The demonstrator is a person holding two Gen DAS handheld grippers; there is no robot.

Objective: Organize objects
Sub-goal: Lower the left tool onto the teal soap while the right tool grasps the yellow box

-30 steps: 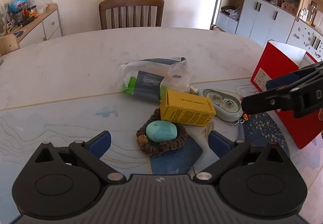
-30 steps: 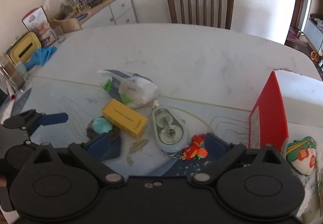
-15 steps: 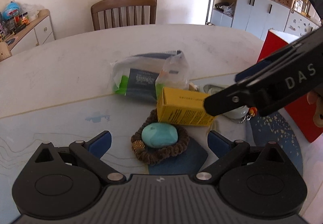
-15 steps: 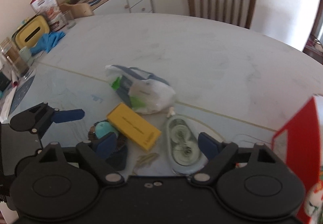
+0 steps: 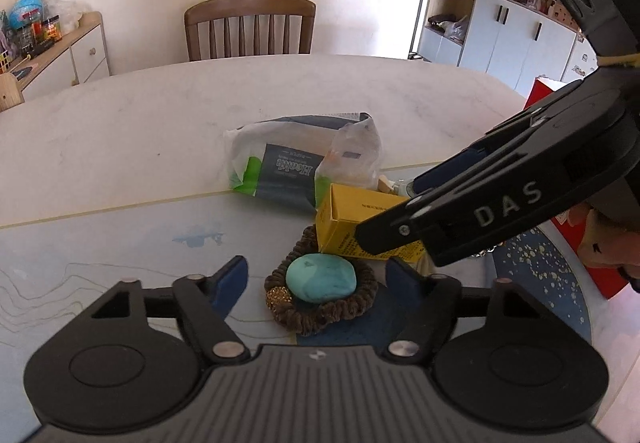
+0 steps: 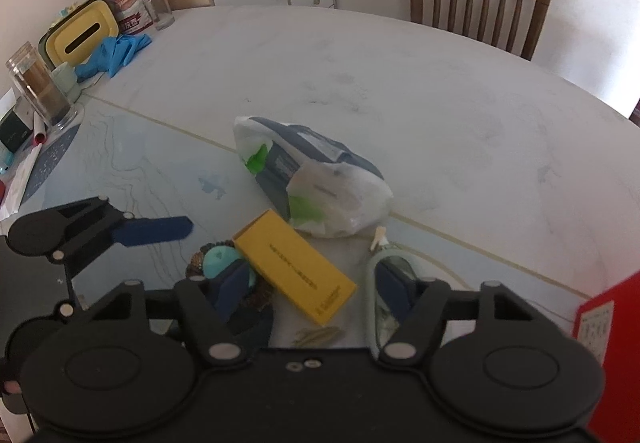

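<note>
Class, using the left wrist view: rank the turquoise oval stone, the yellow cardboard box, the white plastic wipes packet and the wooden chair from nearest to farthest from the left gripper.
1. Turquoise oval stone, between the fingers.
2. Yellow cardboard box, just beyond, right.
3. White plastic wipes packet, mid-table.
4. Wooden chair, past the table's far edge.

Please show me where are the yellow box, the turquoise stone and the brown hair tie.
yellow box (image 6: 294, 267): right wrist view, its top face.
turquoise stone (image 5: 320, 279): left wrist view, its middle.
brown hair tie (image 5: 332, 317): left wrist view, its near rim.
</note>
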